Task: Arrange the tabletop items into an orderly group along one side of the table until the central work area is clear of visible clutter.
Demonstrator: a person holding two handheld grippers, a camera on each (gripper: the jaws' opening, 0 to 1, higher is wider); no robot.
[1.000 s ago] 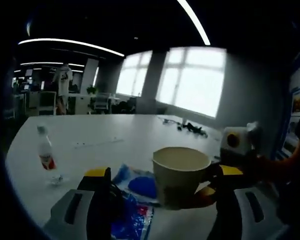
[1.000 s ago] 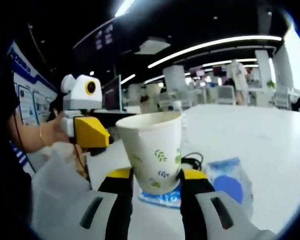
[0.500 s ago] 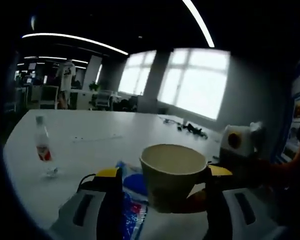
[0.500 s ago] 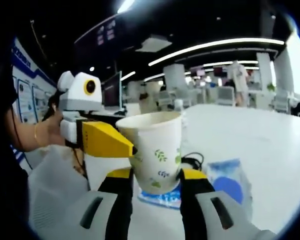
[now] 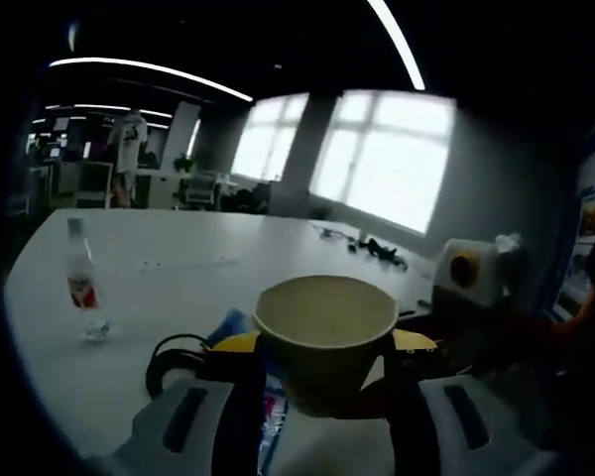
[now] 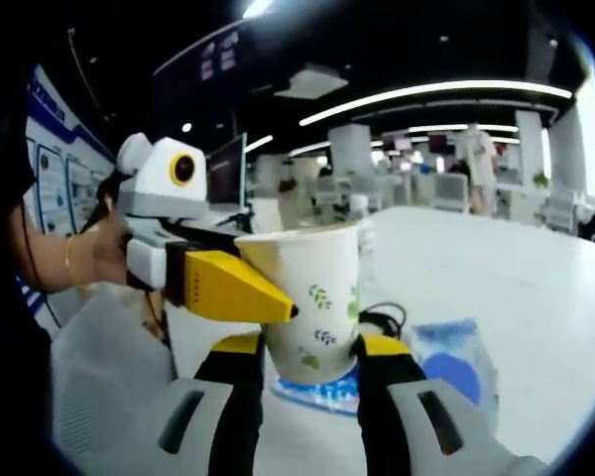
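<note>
Paper cup (image 5: 325, 337) is seen at lower centre, between the yellow-tipped jaws of the left gripper (image 5: 322, 349), which stand either side of it. Small bottle (image 5: 79, 290) stands upright at left on the white surface (image 5: 178, 288). Blue packet (image 5: 270, 412) is partly hidden under the cup.

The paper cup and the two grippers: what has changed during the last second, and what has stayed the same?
The left gripper has moved in from the side toward the paper cup, and its yellow jaws now stand on either side of the cup in the left gripper view, still open. The right gripper stays shut on the cup. The bottle, the blue packet and the table stayed as they were.
</note>
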